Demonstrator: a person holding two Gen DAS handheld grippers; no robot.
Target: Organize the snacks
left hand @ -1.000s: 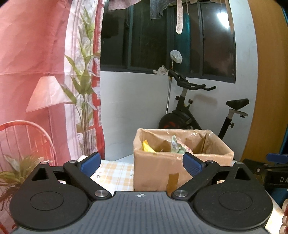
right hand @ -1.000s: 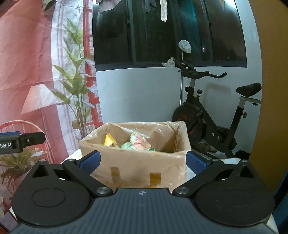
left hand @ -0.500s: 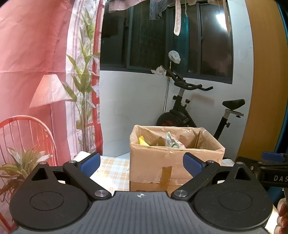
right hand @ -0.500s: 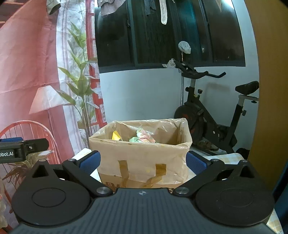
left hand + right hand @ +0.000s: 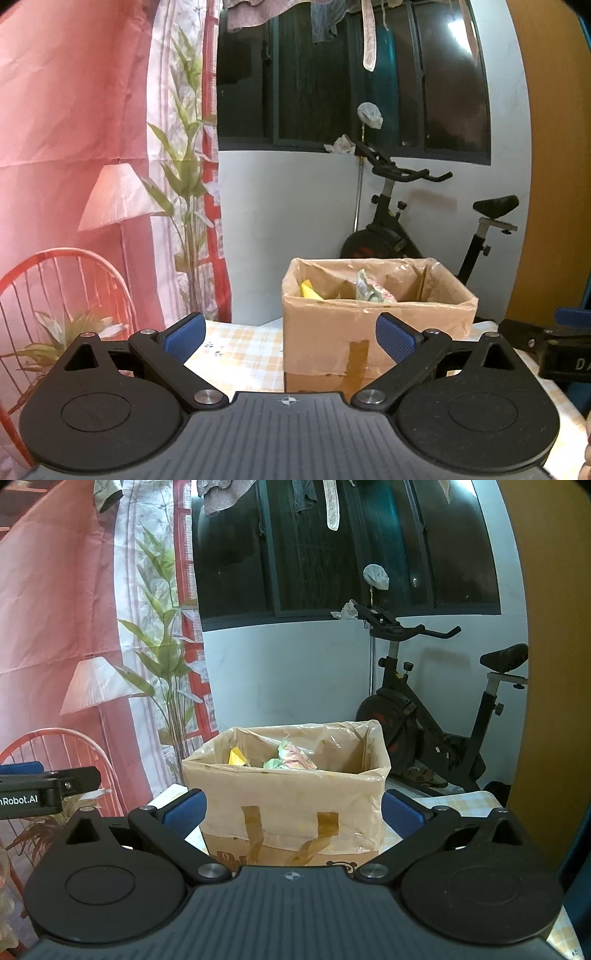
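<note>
A cardboard box (image 5: 373,332) lined with clear plastic stands on the checked surface (image 5: 236,354), its top open. Inside it lie the snacks: a yellow packet (image 5: 309,290) toward the box's left side and a crumpled green and pink packet (image 5: 369,291) near the middle, both mostly hidden by the front wall. Strips of brown tape (image 5: 251,823) run down that front wall.

The left gripper (image 5: 290,338) hangs in front of the box and a little to its left, jaws spread wide with nothing between the 2 blue pads (image 5: 393,338). The right gripper (image 5: 293,814) faces the box more squarely, its jaws also wide and empty, the box filling the gap between them without touching either pad. Each gripper shows at the edge of the other's view.

Behind the surface stand an exercise bike (image 5: 417,225), a white wall under a dark window (image 5: 369,85), and a printed backdrop (image 5: 92,147) of a lamp, plant and red chair.
</note>
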